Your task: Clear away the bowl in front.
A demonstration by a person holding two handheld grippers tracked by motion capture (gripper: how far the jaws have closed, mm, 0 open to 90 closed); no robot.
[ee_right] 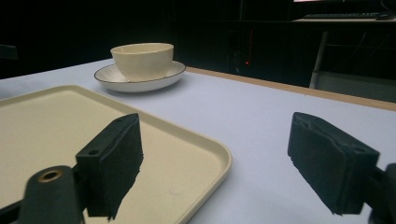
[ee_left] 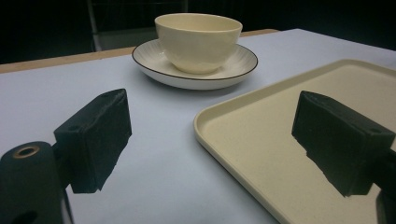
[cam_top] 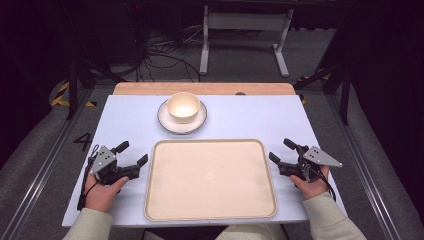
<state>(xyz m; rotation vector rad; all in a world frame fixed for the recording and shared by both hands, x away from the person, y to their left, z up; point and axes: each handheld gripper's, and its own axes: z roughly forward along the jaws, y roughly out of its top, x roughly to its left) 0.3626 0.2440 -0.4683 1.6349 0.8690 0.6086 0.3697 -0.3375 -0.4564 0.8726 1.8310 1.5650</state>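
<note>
A cream bowl (cam_top: 183, 106) (ee_left: 198, 40) (ee_right: 142, 59) stands on a white saucer (cam_top: 167, 121) (ee_left: 148, 60) (ee_right: 104, 74) with a dark rim, at the far middle of the table. An empty cream tray (cam_top: 209, 179) (ee_left: 261, 126) (ee_right: 42, 121) lies in front of it. My left gripper (cam_top: 132, 153) (ee_left: 212, 140) rests left of the tray, open, with nothing between its jaws. My right gripper (cam_top: 281, 150) (ee_right: 215, 158) rests right of the tray, open and holding nothing.
The pale blue table top (cam_top: 250, 117) ends in a wooden strip (cam_top: 150, 88) along its far edge. Beyond it are a white stand (cam_top: 245, 35) and loose cables (cam_top: 160, 60) on the floor. Dark frame legs stand at both sides.
</note>
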